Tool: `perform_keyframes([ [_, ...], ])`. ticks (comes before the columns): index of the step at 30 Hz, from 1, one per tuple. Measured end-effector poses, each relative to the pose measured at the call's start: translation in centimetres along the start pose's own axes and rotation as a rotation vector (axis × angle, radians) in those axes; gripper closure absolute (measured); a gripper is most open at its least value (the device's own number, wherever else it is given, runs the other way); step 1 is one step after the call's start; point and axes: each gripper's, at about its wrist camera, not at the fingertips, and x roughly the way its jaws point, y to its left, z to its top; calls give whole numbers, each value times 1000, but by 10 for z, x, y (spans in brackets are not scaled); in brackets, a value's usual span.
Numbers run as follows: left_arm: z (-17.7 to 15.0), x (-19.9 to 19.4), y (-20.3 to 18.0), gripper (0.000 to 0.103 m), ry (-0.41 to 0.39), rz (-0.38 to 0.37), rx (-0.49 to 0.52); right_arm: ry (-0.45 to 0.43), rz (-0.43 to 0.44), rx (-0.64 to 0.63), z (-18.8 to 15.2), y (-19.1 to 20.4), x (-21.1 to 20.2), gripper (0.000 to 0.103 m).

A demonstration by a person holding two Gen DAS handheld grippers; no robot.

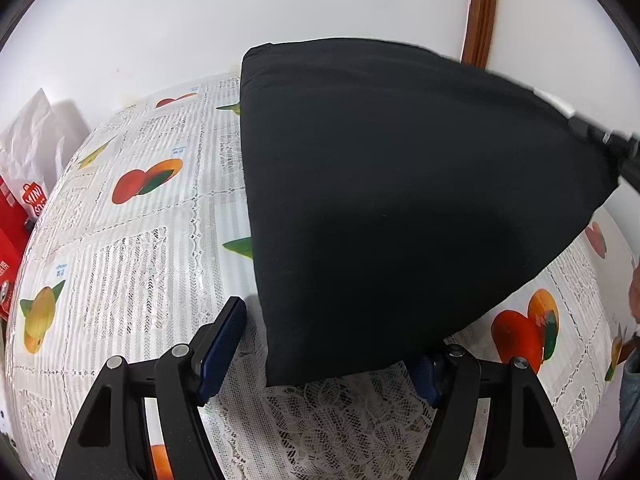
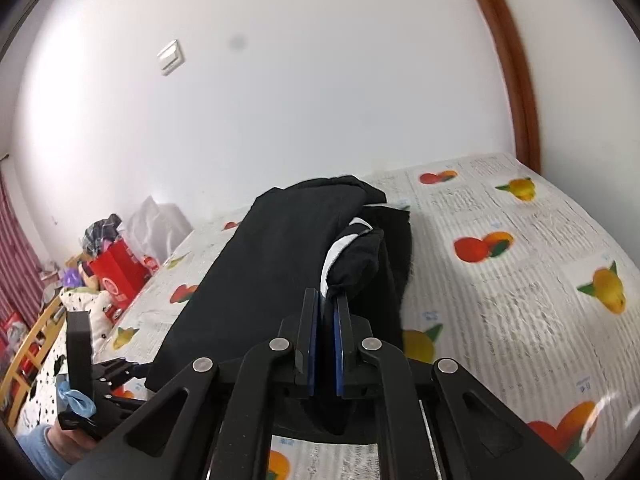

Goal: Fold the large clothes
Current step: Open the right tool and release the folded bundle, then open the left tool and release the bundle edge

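A black garment (image 1: 380,200), folded, lies on the fruit-print tablecloth (image 1: 140,240). My left gripper (image 1: 332,344) stands open at its near corner. The left finger (image 1: 224,340) is clear of the cloth, and the cloth drapes over the right finger (image 1: 430,376). At the garment's right edge, my right gripper (image 1: 600,140) holds the cloth up off the table. In the right wrist view my right gripper (image 2: 326,296) is shut on a bunched fold of the garment (image 2: 272,260), with a bit of white lining (image 2: 334,256) showing. The left gripper (image 2: 116,376) sits low at the left, held by a hand.
A red box (image 2: 120,276), a white bag (image 1: 32,136) and other clutter crowd the table's left end. A wooden chair (image 2: 28,352) stands beside it. A white wall runs close behind, with a brown door frame (image 2: 516,80) at the right. Tablecloth (image 2: 500,300) stretches to the right.
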Motion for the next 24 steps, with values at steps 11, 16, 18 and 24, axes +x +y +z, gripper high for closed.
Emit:
perform_keyframes([
  [11, 2, -1, 3, 31, 6, -6, -4, 191, -189, -75, -29, -9, 9, 78],
  [16, 1, -4, 10, 32, 14, -40, -33, 206, -228, -92, -36, -10, -16, 72],
  [18, -2, -9, 12, 32, 17, -54, -41, 209, -248, -105, -38, -8, -23, 72],
  [24, -16, -31, 21, 33, -8, -65, -58, 233, -300, -149, -46, 0, -27, 72],
])
